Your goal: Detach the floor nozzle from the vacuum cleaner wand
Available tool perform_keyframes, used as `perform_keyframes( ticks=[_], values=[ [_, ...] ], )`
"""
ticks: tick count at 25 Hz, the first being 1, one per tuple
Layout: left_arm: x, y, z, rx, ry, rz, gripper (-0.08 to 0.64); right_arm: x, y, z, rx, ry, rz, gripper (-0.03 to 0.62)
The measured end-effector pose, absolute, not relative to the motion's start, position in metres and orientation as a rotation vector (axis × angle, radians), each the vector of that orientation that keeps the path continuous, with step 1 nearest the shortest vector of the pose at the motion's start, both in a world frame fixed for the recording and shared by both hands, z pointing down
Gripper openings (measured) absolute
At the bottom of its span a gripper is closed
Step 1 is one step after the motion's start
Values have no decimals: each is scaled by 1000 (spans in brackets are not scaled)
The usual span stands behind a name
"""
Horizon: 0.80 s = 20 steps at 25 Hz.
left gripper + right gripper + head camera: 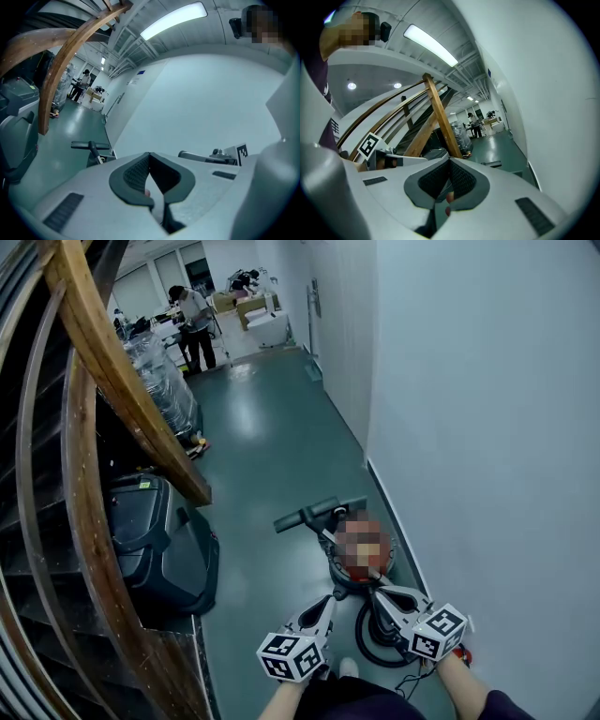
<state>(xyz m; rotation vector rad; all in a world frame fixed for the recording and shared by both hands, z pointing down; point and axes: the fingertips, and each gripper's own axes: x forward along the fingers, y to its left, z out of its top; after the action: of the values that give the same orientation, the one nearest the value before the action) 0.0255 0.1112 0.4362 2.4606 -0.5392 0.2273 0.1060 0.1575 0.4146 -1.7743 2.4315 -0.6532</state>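
The vacuum cleaner (pixel 349 579) lies on the green floor close to the white wall. Its black floor nozzle (pixel 317 512) points away from me, and its black hose (pixel 367 641) loops near my feet. My left gripper (pixel 328 602) hovers just left of the vacuum body, jaws shut and empty. My right gripper (pixel 381 594) hovers over the body's near end, also shut on nothing. In the left gripper view the shut left gripper (pixel 150 155) has the nozzle (pixel 91 146) ahead on the floor. In the right gripper view a piece of the nozzle (pixel 491 164) shows past the shut right gripper (pixel 450 162).
A wooden stair railing (pixel 112 381) slants down on the left, with a black bin-like machine (pixel 159 545) under it. The white wall (pixel 469 427) runs along the right. Plastic-wrapped goods (pixel 171 385) and a person (pixel 195 326) stand far down the corridor.
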Motion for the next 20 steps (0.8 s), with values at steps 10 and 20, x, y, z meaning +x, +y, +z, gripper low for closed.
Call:
perform_keyframes(
  ticks=[10,20],
  values=[
    [39,46,469,2403,-554,250,5,123,93,435,-1798,2436,-710,17],
    [44,-20,491,2355,-514,265,5,125,19,453,-1842,2438,-769,17]
  ],
)
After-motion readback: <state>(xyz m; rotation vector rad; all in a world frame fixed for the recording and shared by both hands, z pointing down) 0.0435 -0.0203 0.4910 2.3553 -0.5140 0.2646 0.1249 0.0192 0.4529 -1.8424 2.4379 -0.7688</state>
